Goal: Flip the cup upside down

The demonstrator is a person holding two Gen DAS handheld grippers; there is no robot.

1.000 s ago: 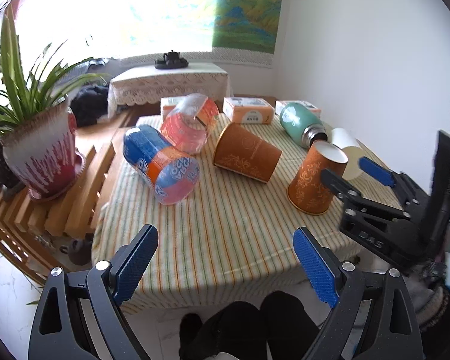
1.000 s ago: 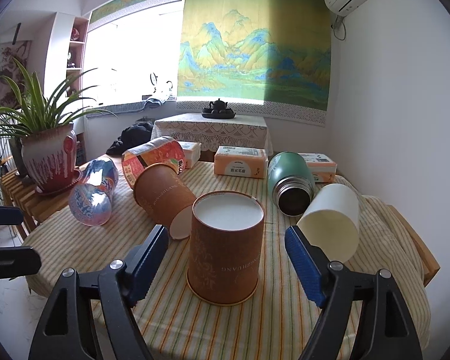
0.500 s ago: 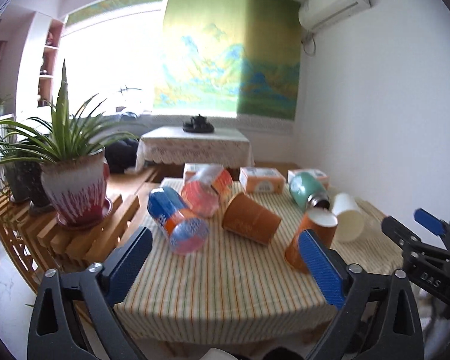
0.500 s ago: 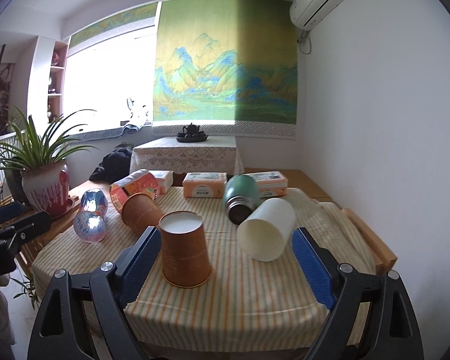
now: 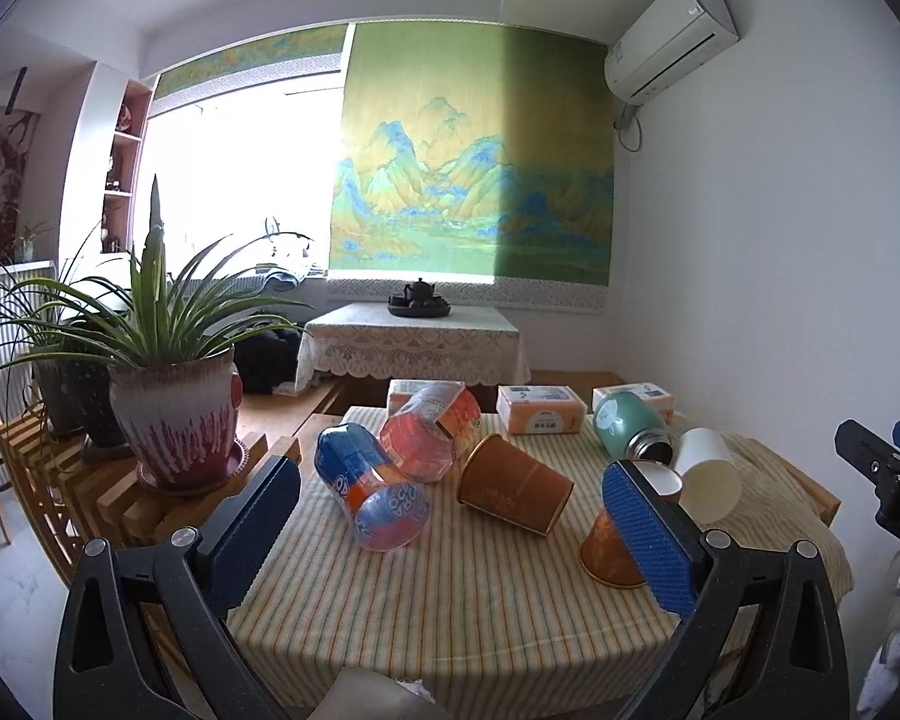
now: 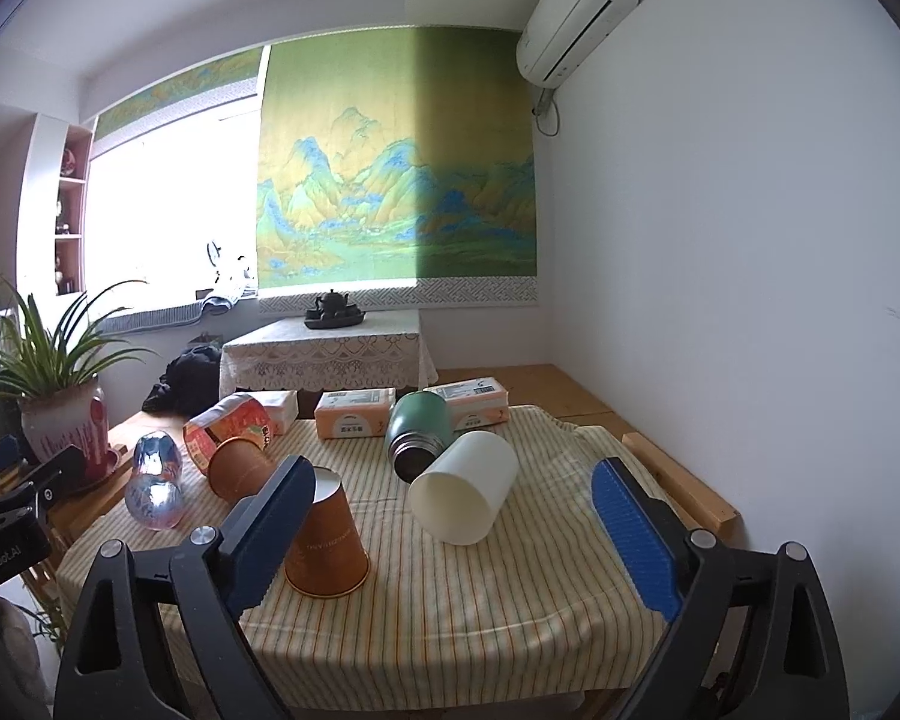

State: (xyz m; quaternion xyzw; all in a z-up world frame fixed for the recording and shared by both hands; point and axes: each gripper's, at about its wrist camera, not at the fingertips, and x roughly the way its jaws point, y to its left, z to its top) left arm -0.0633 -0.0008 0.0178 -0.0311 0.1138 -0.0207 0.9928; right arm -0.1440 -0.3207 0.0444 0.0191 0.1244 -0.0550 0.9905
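Note:
An orange paper cup (image 6: 328,543) stands upside down, white base up, near the front of the striped table (image 6: 480,618); it also shows in the left wrist view (image 5: 612,549), partly behind a finger. A second orange cup (image 5: 513,485) (image 6: 237,468) lies on its side. A white cup (image 6: 465,495) (image 5: 708,474) lies on its side, mouth toward me. My right gripper (image 6: 453,534) is open and empty, held back above the table's front edge. My left gripper (image 5: 450,534) is open and empty, off the table's front left.
A green flask (image 6: 420,432), a blue snack canister (image 5: 369,495), a red-orange canister (image 5: 429,429) and tissue packs (image 6: 354,420) lie on the table. A potted plant (image 5: 174,414) stands on a wooden rack at left. A white wall is close on the right.
Both grippers have pulled back and up from the table, so everything looks smaller and lower. The upside-down orange cup stays where it stood. Both jaws stay open.

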